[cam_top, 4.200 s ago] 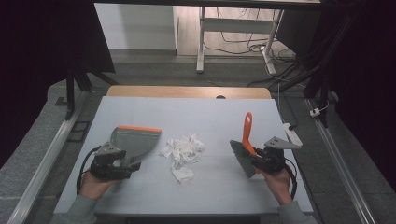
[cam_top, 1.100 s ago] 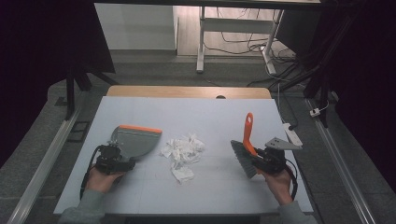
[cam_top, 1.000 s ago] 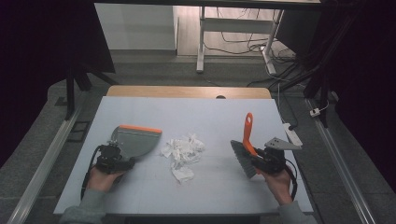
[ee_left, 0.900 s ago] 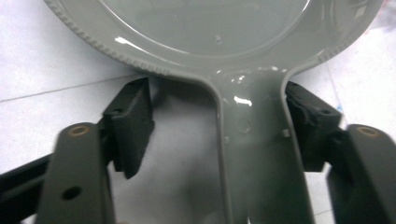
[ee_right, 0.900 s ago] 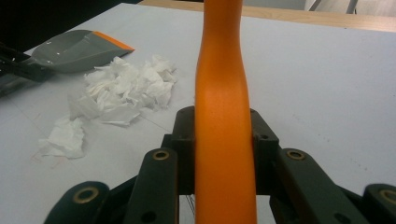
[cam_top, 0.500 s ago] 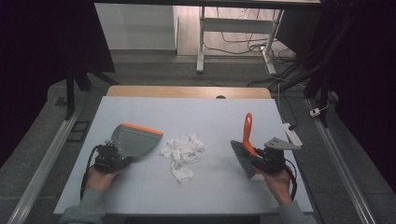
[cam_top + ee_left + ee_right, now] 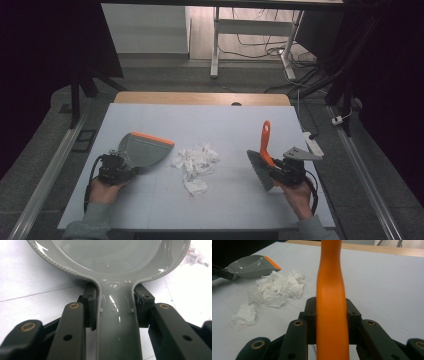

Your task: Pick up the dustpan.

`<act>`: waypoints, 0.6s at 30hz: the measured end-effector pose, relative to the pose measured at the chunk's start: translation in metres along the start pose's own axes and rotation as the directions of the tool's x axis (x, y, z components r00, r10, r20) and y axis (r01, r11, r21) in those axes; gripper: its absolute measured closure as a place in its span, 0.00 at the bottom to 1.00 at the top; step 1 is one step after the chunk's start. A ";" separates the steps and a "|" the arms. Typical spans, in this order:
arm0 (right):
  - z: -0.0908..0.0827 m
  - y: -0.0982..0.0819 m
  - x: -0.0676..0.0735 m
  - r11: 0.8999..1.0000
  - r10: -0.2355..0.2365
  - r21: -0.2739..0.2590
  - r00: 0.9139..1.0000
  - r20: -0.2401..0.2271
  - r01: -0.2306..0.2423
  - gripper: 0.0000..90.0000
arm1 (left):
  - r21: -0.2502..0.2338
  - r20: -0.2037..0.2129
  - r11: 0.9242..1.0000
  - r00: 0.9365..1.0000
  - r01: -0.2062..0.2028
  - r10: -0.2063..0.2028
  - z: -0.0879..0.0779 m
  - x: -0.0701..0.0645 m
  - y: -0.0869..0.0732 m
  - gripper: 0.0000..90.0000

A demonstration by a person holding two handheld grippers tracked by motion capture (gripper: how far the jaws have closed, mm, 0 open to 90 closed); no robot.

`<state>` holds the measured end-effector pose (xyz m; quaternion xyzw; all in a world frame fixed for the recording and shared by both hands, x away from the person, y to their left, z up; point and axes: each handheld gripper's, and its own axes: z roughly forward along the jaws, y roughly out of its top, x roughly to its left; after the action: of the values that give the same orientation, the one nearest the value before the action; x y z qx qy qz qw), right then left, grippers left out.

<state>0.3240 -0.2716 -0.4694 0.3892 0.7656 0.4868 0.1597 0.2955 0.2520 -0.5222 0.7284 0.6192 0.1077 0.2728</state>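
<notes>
While the person's hands rest at the near edge of a white table [image 7: 230, 120], the left gripper [image 7: 116, 169] grips the grey handle of a dustpan [image 7: 142, 150], its jaws having just closed onto it. Seen from the left gripper view, the black pads [image 7: 91, 306] press both sides of the dustpan's narrow handle just below where it widens into the scoop. The dustpan lies flat on the table at the left, its orange lip turned toward a pile of crumpled white paper scraps [image 7: 196, 161] at the table's middle, close to the lip; whether they touch cannot be told.

At the right, the right gripper [image 7: 285, 171] is clamped on a hand brush [image 7: 262, 157]; the right gripper view shows its pads [image 7: 310, 315] tight against the orange handle, which rises away from the jaws. From the high view the grey bristles point toward the paper pile but stand well apart from it, and the orange handle slants away toward the far side of the table.

No brand name, label or writing can be read on the dustpan, the brush or the table.
</notes>
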 end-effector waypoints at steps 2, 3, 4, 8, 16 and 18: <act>0.000 0.000 0.000 1.000 0.001 -0.001 1.000 0.000 -0.001 0.78 | -0.007 0.001 1.000 1.000 -0.007 0.007 -0.001 0.001 0.000 0.69; 0.000 0.000 0.000 1.000 0.001 -0.001 1.000 0.000 -0.001 0.78 | -0.014 0.004 1.000 1.000 -0.011 0.011 -0.003 0.002 0.000 0.69; 0.000 0.000 0.000 1.000 0.001 -0.002 1.000 0.000 -0.001 0.78 | -0.014 0.004 1.000 1.000 -0.011 0.011 -0.003 0.002 0.000 0.69; -0.001 0.001 0.000 1.000 0.003 -0.005 1.000 0.000 -0.003 0.78 | -0.050 0.012 0.999 1.000 -0.023 0.024 -0.010 0.006 0.000 0.69; -0.003 0.002 -0.002 1.000 0.009 -0.016 1.000 0.002 -0.009 0.78 | -0.095 0.079 0.994 0.995 -0.054 0.062 -0.023 0.015 -0.001 0.69; -0.004 0.002 -0.002 1.000 0.014 -0.020 1.000 -0.001 -0.014 0.78 | -0.110 0.099 0.991 0.992 -0.071 0.082 -0.027 0.017 -0.001 0.69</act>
<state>0.3241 -0.2753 -0.4659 0.3929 0.7581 0.4954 0.1599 0.2848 0.2759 -0.5038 0.7407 0.5692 0.1129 0.3385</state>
